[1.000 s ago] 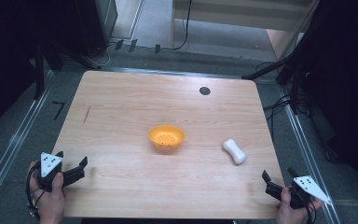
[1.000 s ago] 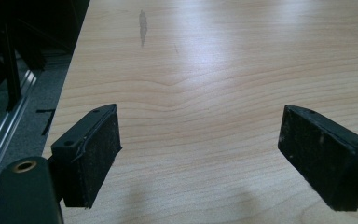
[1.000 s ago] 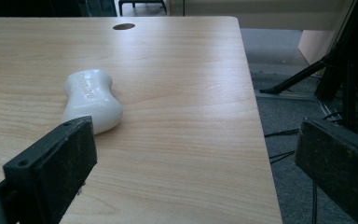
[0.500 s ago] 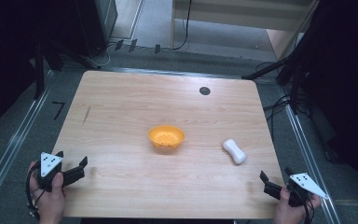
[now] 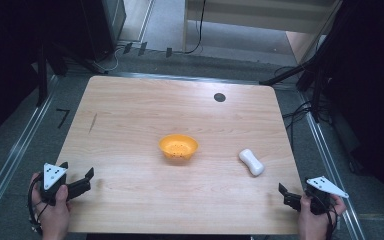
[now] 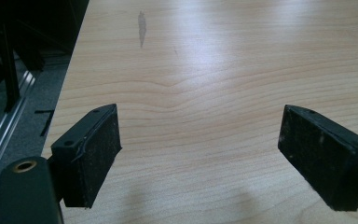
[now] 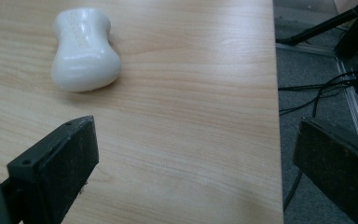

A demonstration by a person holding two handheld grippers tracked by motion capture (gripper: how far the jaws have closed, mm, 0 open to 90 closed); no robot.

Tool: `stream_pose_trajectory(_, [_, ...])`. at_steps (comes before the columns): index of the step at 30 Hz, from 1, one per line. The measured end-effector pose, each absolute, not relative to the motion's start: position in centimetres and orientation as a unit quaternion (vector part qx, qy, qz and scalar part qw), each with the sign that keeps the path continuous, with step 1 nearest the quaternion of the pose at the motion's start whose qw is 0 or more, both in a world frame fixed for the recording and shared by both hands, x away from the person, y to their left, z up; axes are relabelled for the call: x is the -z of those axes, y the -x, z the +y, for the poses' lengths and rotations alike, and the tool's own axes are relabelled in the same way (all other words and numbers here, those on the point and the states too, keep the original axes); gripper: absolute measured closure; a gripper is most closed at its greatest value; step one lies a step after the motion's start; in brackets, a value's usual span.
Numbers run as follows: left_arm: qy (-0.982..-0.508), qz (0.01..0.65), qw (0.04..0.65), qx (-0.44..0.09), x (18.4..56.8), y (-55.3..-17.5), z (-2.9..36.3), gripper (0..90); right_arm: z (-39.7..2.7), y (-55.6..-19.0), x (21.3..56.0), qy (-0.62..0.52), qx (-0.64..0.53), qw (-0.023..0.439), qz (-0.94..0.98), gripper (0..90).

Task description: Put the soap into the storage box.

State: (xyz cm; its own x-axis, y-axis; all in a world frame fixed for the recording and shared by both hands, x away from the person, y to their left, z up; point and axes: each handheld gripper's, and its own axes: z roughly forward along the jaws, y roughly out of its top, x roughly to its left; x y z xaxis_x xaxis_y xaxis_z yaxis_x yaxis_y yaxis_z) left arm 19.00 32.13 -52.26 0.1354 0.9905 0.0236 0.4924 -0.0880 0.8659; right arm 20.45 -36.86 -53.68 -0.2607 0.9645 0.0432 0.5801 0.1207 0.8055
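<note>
Approach step judged in hand: right claw held with jaws apart near the white soap on the worktop, left claw likewise apart and idle; next, soap to be straddled and clamped.

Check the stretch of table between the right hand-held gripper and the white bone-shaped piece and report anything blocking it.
Nothing visible blocks it. The right hand-held gripper, jaws open, sits at the table's near right corner, and bare wooden table lies between it and the white bone-shaped piece. The orange bowl stands off to the side, near the middle.
</note>
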Motion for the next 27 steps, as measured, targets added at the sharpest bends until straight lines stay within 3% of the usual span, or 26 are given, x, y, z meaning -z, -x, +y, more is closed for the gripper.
stream_pose_trajectory(27, [-0.660, 0.563, 0.369, -0.334, 52.3, -19.0, 32.2, 13.8, -32.1, -27.2, 51.1, -0.509, -0.270, 0.171, 0.799, 0.9])
